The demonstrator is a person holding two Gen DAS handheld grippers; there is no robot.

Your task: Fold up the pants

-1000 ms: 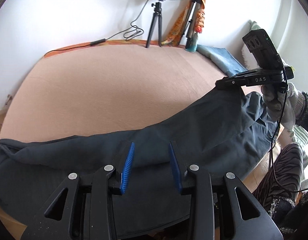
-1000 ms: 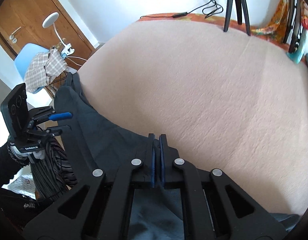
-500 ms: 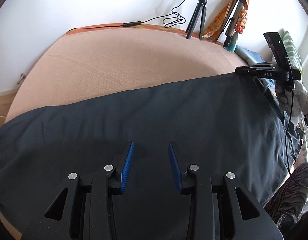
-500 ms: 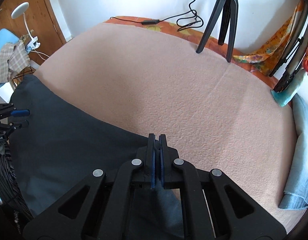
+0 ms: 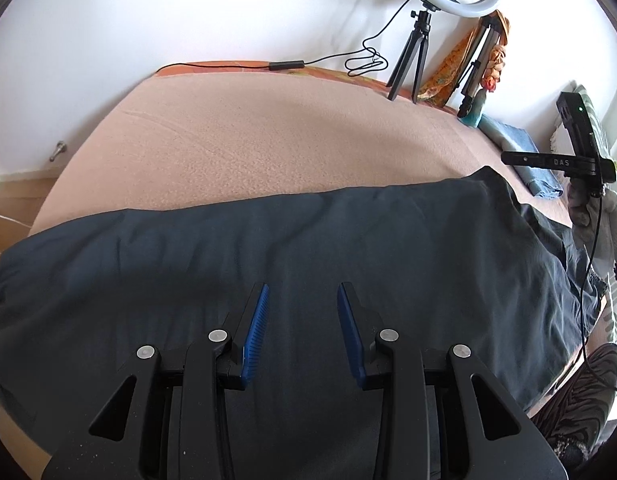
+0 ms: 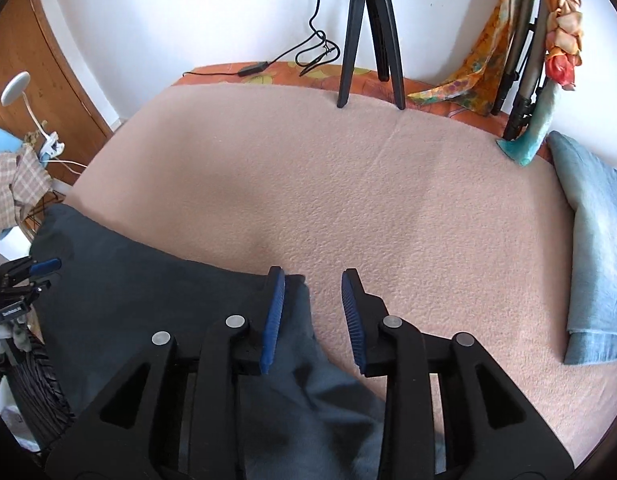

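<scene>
Pants [image 5: 308,248] lie spread flat along the near edge of the bed [image 5: 268,136], dark fabric over the pink blanket. My left gripper [image 5: 301,292] hovers above them, fingers apart, nothing between. My right gripper [image 6: 313,280] is opening over the pants' far corner, its pads off the cloth.

Left tongs [image 5: 301,294] parted; right tongs [image 6: 313,280] opening, gripping nothing.
</scene>
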